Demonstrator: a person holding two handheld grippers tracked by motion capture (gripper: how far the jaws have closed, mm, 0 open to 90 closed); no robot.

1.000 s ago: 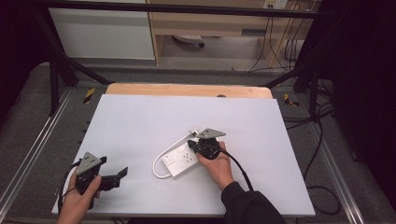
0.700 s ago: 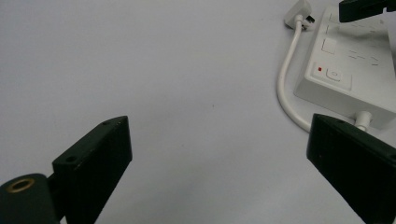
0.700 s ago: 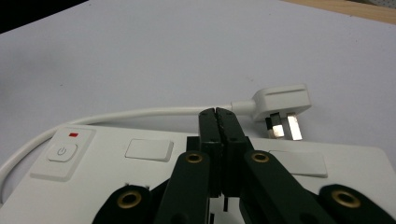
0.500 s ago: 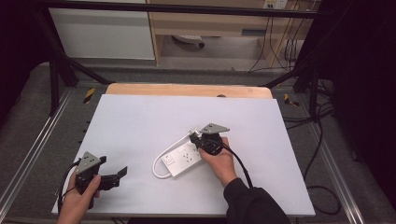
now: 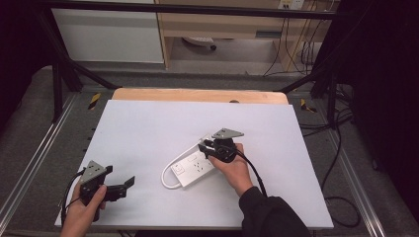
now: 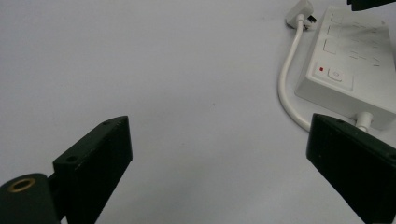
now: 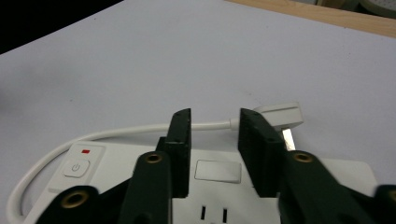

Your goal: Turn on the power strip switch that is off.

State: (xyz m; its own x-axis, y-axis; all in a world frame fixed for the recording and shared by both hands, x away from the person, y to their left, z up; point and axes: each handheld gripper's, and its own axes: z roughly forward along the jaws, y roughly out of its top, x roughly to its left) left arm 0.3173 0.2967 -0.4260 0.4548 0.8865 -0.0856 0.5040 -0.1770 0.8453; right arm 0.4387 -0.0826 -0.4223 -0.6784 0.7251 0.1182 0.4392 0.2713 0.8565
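- White matte tabletop [image 5: 148, 128] spreads across the middle of the high view, with a wooden strip [image 5: 197, 95] along its far edge.
- Centre of the frame: the power strip [image 5: 193, 167], a smooth white plastic block with a red-marked switch, its rubbery cord [image 5: 167, 178] looping round to the flat plug [image 7: 280, 113].
- Right gripper [image 5: 203, 146] hovers over the strip's far end, black jaws a narrow gap apart, holding nothing.
- Left gripper [image 5: 129, 181] waits at lower left, jaws wide apart, well away from the strip.
- It looks like the reach for the plug; next, I'd say, the jaws must drop past the strip and straddle that plug squarely.
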